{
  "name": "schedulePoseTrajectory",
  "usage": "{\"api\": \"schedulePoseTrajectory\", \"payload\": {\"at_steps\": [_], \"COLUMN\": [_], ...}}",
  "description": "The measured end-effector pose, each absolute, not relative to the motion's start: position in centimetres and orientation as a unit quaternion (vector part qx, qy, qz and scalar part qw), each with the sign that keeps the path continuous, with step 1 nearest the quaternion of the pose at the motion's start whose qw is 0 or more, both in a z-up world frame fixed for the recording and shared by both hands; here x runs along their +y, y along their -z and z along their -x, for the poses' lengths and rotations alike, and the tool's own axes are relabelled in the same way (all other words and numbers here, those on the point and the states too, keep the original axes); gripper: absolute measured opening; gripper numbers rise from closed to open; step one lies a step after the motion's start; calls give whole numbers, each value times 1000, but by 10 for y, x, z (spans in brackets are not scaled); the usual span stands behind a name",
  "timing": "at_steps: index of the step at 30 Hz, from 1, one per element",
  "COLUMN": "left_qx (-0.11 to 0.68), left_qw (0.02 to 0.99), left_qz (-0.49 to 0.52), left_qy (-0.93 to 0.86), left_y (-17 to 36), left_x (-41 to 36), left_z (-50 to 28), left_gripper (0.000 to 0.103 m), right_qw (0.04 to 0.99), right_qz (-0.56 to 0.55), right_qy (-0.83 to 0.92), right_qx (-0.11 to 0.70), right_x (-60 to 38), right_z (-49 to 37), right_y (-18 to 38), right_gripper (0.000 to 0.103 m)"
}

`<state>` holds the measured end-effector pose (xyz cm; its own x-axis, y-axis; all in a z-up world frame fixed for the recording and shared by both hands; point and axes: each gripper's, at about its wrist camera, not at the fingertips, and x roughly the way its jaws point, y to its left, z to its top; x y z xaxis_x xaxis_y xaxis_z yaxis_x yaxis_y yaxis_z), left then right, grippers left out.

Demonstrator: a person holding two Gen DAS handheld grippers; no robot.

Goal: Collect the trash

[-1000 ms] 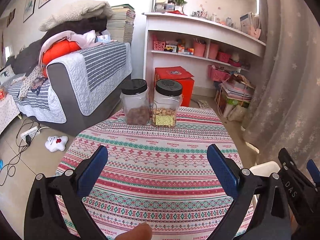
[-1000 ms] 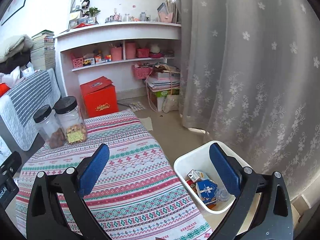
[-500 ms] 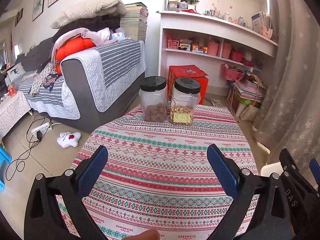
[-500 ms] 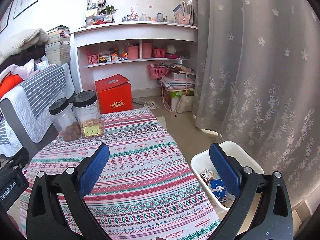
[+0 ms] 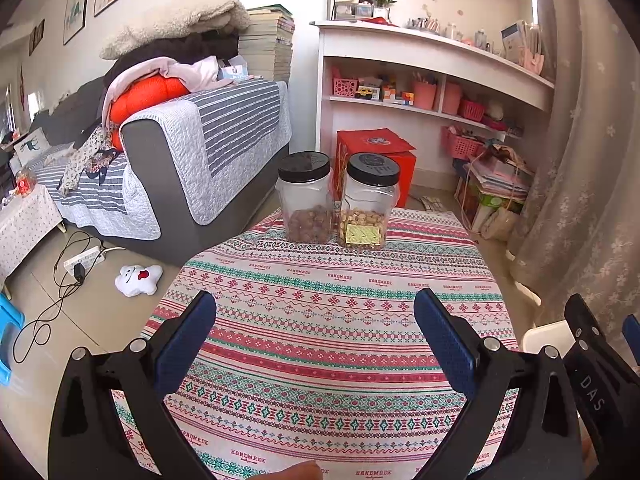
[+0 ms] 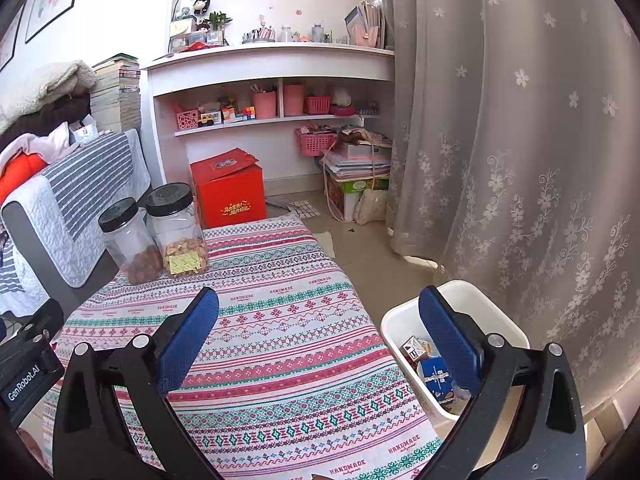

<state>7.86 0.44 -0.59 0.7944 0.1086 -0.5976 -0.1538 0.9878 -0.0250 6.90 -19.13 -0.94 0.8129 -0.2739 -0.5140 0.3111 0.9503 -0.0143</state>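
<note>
A white trash bin (image 6: 404, 316) stands on the floor right of the table, with small boxes of trash (image 6: 434, 372) inside; its corner shows in the left wrist view (image 5: 540, 336). My left gripper (image 5: 316, 336) is open and empty above the patterned tablecloth (image 5: 320, 280). My right gripper (image 6: 320, 332) is open and empty, held over the table's right side, its right finger in front of the bin. I see no loose trash on the cloth.
Two clear jars with black lids (image 5: 306, 196) (image 5: 366, 204) stand at the table's far edge. A grey sofa (image 5: 172, 152) is at left, a white shelf (image 6: 272, 92) and red box (image 6: 228, 188) behind, a curtain (image 6: 520, 140) at right. A power strip and plush toy (image 5: 138, 278) lie on the floor.
Both grippers have pulled back and swung left, so the jars look farther and more of the room shows. Both stay open and empty.
</note>
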Motion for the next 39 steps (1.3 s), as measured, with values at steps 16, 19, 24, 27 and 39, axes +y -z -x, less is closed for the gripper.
{"api": "schedulePoseTrajectory", "payload": {"at_steps": [16,19,24,27,39], "left_qx": [316,317,314,315,316], "left_qw": [946,946,946,946,946], "left_qz": [29,28,28,29,28], "left_qy": [-69,-68,-68,-68,-69], "left_y": [7,7,6,6,7], "left_x": [-2,-2,-3,-2,0], "left_z": [-78,-79,-79,-79,-80], "left_gripper": [96,96,96,96,96], "right_qw": [951,951,951,952,952], "right_qz": [-36,-36,-36,-38,-37], "right_qy": [154,155,155,154,154], "right_qx": [265,264,265,264,263], "right_x": [-193,-193,-193,-193,-193], "right_z": [-69,-69,-69,-69,-68], "right_y": [10,11,10,10,11], "right_gripper": [96,96,96,96,96]}}
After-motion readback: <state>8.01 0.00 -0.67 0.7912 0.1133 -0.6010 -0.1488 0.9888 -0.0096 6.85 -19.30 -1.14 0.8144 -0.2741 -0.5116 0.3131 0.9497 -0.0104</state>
